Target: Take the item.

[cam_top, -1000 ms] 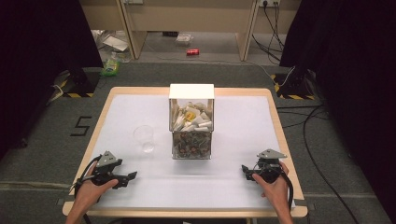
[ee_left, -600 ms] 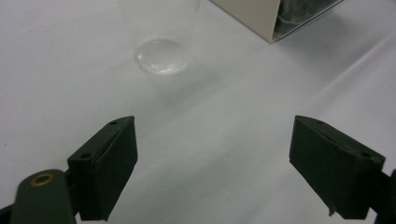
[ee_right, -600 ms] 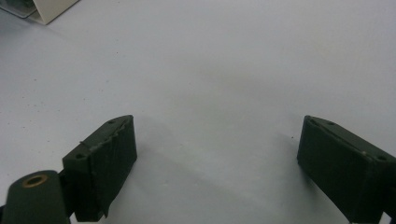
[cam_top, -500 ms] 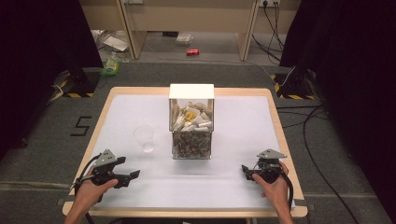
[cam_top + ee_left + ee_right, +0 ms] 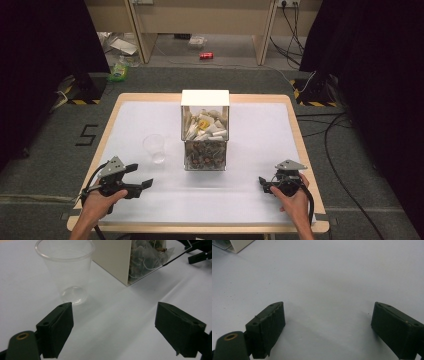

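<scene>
A clear plastic cup [image 5: 154,147] stands empty and upright on the white table [image 5: 260,125], left of a clear box [image 5: 205,131] with a white lid. The box holds paper sachets above and tea bags below. My left gripper [image 5: 140,176] rests near the front left, open, with nothing between its jaws. In the left gripper view the cup [image 5: 65,270] is just beyond the left jaw, the box [image 5: 130,260] is farther right, and the left gripper [image 5: 115,332] is empty. My right gripper [image 5: 263,185] sits open at the front right; the right gripper [image 5: 328,332] has only table between its jaws.
The other gripper's black jaws [image 5: 200,252] show past the box. A corner of the box [image 5: 234,246] sits at the top left of the right gripper view. Beyond the table's far edge, cables [image 5: 330,135] and litter [image 5: 206,55] lie on the floor.
My left gripper has edged slightly forward and right, toward the cup. The right gripper, cup and box have not moved.
</scene>
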Available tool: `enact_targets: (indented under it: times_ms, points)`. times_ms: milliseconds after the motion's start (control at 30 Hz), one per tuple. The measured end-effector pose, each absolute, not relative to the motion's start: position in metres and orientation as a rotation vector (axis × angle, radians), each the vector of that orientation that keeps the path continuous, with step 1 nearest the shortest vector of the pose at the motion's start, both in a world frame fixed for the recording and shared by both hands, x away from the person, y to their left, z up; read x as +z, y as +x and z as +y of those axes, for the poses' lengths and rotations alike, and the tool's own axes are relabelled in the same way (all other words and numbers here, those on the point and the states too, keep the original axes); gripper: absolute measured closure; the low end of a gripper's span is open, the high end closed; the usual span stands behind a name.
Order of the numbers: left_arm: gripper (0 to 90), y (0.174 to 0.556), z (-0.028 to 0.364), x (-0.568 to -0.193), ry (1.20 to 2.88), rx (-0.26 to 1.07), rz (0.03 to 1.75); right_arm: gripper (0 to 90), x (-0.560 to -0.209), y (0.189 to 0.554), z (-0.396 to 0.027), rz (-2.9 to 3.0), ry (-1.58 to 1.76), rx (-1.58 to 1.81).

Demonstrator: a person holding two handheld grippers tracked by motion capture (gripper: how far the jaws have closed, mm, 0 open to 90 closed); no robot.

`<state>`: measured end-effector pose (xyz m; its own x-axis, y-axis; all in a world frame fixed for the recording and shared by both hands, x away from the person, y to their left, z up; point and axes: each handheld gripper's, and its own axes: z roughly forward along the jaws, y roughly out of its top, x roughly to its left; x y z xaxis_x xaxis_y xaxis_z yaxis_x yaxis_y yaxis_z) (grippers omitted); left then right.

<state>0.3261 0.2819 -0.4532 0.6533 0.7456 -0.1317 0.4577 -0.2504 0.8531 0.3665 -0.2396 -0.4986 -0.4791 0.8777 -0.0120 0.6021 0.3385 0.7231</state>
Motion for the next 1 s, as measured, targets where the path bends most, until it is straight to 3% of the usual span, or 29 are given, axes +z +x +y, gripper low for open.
enact_targets:
  times_ms: [500,1000]
  points:
    - [15.3,0.330,0.260,-0.415,1.836,0.385,0.847,12.6,-0.499,0.366,-0.240,2.207,1.303,0.935]
    - [22.1,0.340,0.237,-0.375,1.770,0.346,0.751,12.6,-0.499,0.366,-0.240,2.207,1.303,0.935]
